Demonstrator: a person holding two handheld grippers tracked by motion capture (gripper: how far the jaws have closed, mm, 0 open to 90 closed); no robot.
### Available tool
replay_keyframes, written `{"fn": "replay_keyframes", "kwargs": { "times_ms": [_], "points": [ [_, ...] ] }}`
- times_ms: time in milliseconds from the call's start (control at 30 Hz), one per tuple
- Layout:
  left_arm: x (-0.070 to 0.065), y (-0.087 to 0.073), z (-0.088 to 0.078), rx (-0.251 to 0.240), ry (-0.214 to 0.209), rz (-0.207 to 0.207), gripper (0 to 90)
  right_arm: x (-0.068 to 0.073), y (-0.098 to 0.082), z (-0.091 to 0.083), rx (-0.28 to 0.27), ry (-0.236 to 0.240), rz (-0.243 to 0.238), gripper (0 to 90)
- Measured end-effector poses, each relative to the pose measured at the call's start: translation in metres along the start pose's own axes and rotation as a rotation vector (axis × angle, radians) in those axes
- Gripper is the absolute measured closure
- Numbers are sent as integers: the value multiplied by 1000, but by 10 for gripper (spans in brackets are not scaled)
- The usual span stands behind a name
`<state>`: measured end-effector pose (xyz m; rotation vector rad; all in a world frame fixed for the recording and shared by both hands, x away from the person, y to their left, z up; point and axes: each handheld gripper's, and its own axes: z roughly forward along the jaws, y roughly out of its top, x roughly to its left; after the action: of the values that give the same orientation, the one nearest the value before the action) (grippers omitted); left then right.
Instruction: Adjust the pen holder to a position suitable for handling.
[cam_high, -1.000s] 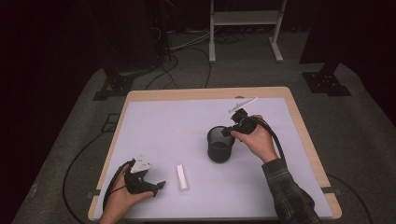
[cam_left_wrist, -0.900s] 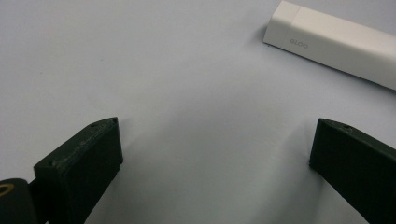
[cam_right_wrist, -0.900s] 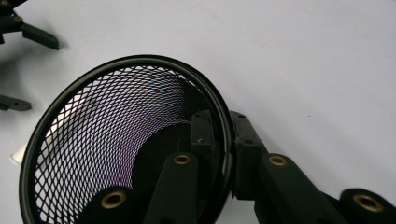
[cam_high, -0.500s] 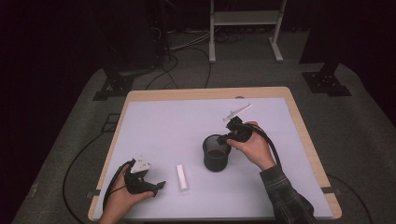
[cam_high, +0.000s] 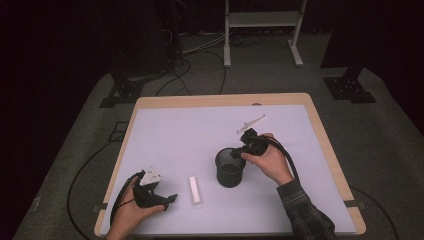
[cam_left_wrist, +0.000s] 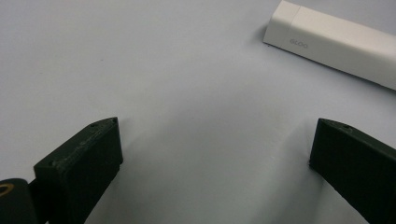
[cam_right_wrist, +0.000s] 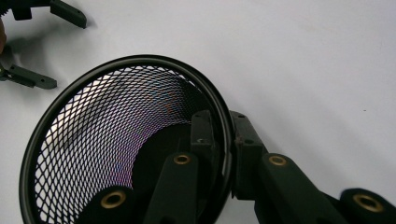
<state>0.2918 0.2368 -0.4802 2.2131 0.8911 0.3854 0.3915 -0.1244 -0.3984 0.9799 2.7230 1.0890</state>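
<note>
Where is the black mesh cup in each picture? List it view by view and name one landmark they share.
High view: the mesh cup stands right of centre on the table, the right gripper at its rim.
Left gripper view: not in it.
Right gripper view: the mesh cup sits lower left, rim clamped between the jaws.
Shared landmark: the left gripper, also top left in the right gripper view.

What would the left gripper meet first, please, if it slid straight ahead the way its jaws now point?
Probably the white glue stick. The left gripper is open over bare table, and the stick lies ahead, toward the right jaw's side; a centre line might just pass it.
</note>
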Motion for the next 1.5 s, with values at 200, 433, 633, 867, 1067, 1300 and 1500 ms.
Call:
{"fn": "replay_keyframes", "kwargs": {
  "times_ms": [200,433,633,867,1067,1300,1500],
  "points": [
    [0,0,0,-1,0,-1,13,1,-1,3,7,2,-4,809],
    [0,0,0,-1,0,-1,13,2,-1,6,12,-1,-9,807],
    [0,0,0,1,-1,2,13,2,-2,3,6,6,-1,632],
    [1,0,0,-2,0,3,13,3,-6,-9,-47,-20,-11,472],
    [0,0,0,-3,1,1,13,7,-9,-20,-111,-23,-27,382],
    [0,0,0,-4,1,-1,13,12,-13,-27,-139,-60,-40,322],
    [0,0,0,-4,-1,-6,12,12,-19,-38,-168,-64,-21,280]
  ]
}}
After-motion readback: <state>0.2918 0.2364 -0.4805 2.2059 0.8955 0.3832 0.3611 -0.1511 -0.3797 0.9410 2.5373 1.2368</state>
